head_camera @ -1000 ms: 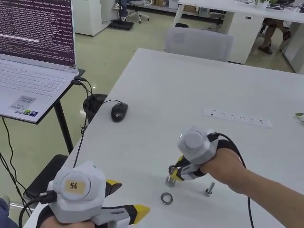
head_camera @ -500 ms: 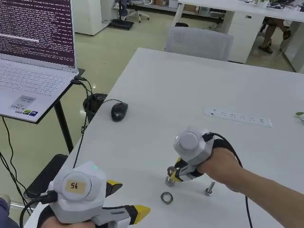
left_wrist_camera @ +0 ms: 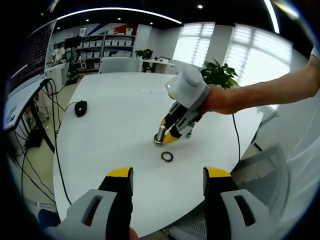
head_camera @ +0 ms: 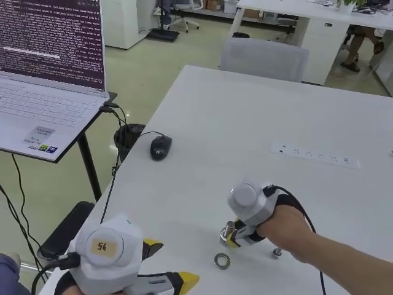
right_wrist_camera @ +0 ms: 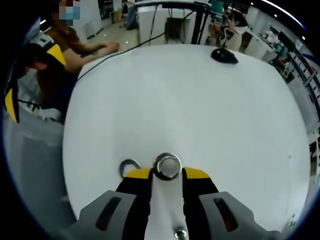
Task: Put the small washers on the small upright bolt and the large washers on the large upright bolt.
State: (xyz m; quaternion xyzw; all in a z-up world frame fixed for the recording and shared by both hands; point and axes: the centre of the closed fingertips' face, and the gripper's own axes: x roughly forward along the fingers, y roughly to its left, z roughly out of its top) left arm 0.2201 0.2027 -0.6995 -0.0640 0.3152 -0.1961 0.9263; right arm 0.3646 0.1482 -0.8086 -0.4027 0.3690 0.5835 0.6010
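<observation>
The white table lies under both my grippers. My left gripper hangs with its jaws wide apart. My right gripper has its jaws either side of the large upright bolt; I cannot tell if they pinch it. The small upright bolt stands just beside that gripper, and a washer lies beside its jaw tips.
</observation>
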